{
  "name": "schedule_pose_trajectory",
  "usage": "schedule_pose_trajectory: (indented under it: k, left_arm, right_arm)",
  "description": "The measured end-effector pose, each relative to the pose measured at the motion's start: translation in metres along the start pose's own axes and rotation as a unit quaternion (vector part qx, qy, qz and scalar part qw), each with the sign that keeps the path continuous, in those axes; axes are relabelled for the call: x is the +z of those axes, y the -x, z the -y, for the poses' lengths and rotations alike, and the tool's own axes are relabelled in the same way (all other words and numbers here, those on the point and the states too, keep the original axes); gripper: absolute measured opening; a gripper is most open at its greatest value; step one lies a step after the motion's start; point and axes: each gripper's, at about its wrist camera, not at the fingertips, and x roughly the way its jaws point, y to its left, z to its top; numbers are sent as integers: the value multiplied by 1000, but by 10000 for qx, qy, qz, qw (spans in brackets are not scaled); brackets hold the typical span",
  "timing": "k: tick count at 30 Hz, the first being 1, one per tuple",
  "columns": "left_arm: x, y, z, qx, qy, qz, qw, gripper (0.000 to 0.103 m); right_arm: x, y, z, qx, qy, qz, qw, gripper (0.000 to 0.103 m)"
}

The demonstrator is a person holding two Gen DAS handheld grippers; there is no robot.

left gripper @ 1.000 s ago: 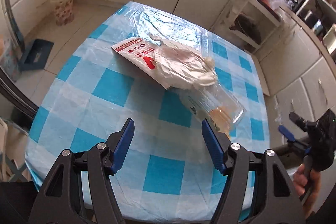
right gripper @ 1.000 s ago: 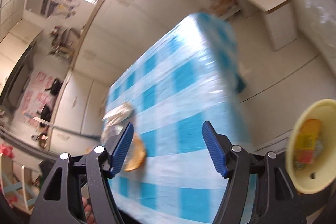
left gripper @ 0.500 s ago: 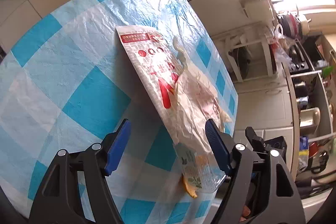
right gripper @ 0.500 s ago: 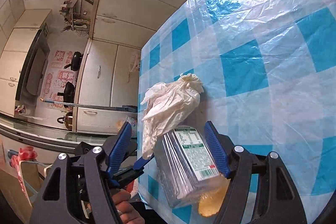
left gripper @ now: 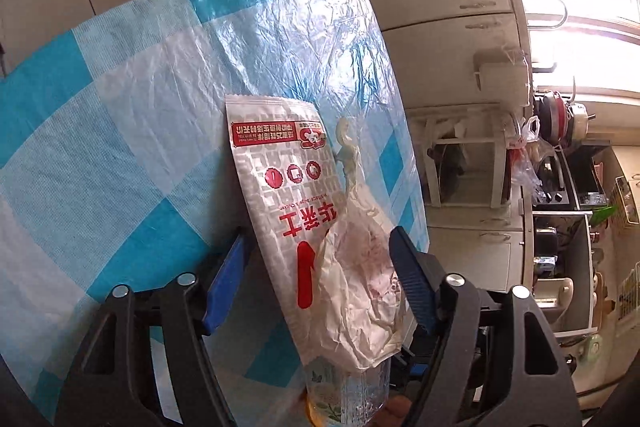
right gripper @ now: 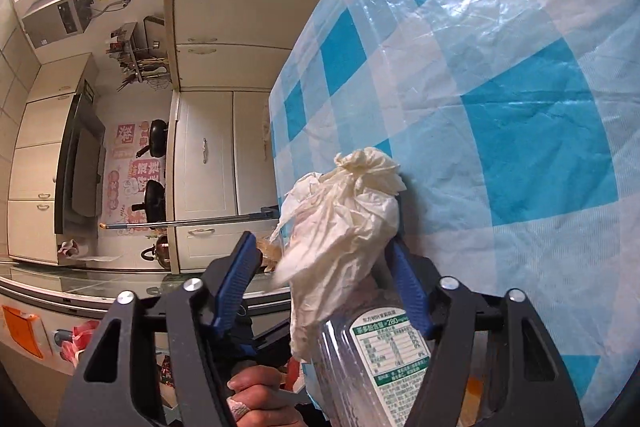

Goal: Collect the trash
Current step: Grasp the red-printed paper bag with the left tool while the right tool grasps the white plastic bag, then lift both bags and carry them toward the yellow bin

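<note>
Left wrist view: the left tool (left gripper: 318, 267) has its blue-padded jaws spread wide, straddling a pile of trash on the blue-and-white checked plastic-covered surface (left gripper: 120, 147). Between the jaws lies a flat silver-and-red printed snack packet (left gripper: 280, 195), its far end reaching toward the middle of the surface. A crumpled white paper napkin (left gripper: 360, 291) rests on the packet's near right part, close beside the right jaw. At the near end, under the napkin, sits a clear plastic bottle (left gripper: 348, 391) with a printed label. Neither jaw presses on anything.

In the right wrist view the right tool (right gripper: 322, 283) is also spread, its jaws either side of the same napkin (right gripper: 344, 227), which stands bunched with its twisted end pointing far. The napkin's right edge is just beside the right jaw; whether they touch I cannot tell. The bottle (right gripper: 376, 359) lies near, below the napkin, its green-and-white label facing up. A hand (right gripper: 260, 399) shows at the near edge.
</note>
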Motion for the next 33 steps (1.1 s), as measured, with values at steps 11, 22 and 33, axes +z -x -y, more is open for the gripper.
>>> schedule_pose_trajectory:
  k: [11, 22, 33]
  left_arm:
    - [1, 20, 2, 83, -284, 128, 9995, 3]
    - [-23, 48, 28, 75, -1076, 163, 9940, 3]
    - [-59, 94, 65, -46, -1955, 309, 9802, 1]
  right_arm:
    - [-4, 19, -18, 263, 265, 329, 9988, 18]
    - [-10, 80, -33, 697, 528, 968, 9914, 13]
    - [-29, 143, -39, 847, 772, 1500, 9820, 13]
